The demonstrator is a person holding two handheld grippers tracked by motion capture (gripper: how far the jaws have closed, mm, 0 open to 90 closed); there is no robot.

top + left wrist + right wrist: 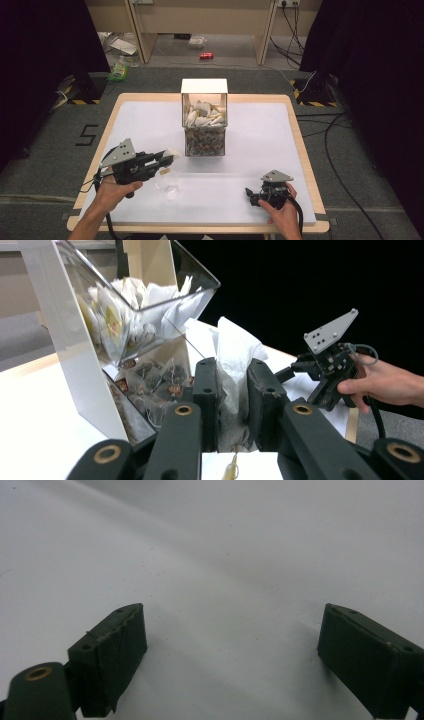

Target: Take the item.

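While the left gripper [169,159] holds the tea bag [233,365] pinched between its two pads, the step in hand is judged to be lowering that tea bag into the clear glass cup [168,184] standing on the white counter [250,145] just below and in front of the jaws. In the left gripper view the sachet stands upright between the closed pads, its white paper top rising above them and its darker filled part squeezed between them; a small tag [231,471] hangs below on a thread. Keep the grip firm but do not crush further, since the paper looks thin and could tear. Bring the jaws over the mouth of the cup in the high view, centre the bag over the opening, and release only when its lower end is inside the rim, so that it does not catch on the edge or drape outside. Watch that the tag and thread do not snag on the pads at release. The transparent dispenser box [205,119], stocked with loose sachets, stands close behind; stay clear of its sloped front wall. The right gripper [256,195] rests on the counter well apart from the cup, jaws spread wide and empty; it could steady the light cup if it slides.
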